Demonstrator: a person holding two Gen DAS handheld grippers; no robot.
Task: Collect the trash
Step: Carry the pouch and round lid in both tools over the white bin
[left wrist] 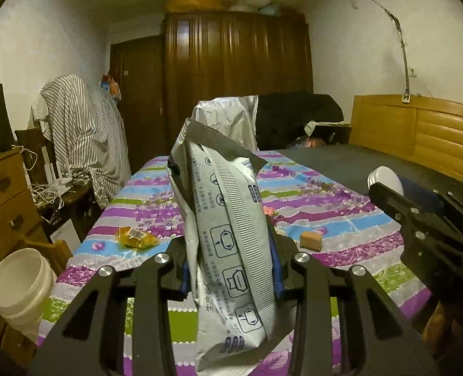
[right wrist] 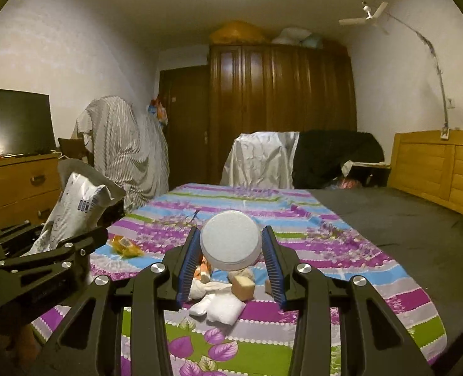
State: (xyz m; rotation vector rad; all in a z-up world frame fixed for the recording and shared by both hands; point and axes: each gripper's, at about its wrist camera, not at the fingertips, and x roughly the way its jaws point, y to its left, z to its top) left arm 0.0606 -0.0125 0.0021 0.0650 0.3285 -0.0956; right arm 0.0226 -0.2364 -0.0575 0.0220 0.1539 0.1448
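My left gripper [left wrist: 231, 250] is shut on a grey-white printed plastic wrapper bag [left wrist: 228, 219], which stands upright between its blue pads; the same bag [right wrist: 77, 206] shows at the left of the right wrist view. My right gripper [right wrist: 231, 230] is shut on a white round container [right wrist: 229, 241], its flat end facing the camera; the container [left wrist: 385, 177] also shows at the right of the left wrist view. On the striped floral bedsheet [right wrist: 341, 250] lie a yellow wrapper [left wrist: 135, 238], a tan block [right wrist: 243, 285], crumpled white paper [right wrist: 215, 307] and an orange-white scrap [right wrist: 203, 269].
A white bucket [left wrist: 18, 285] stands on the floor left of the bed, beside a wooden dresser [left wrist: 2, 194]. A chair draped in striped cloth [left wrist: 84, 131], a dark wardrobe [left wrist: 237, 72] and a wooden headboard [left wrist: 419, 131] ring the bed.
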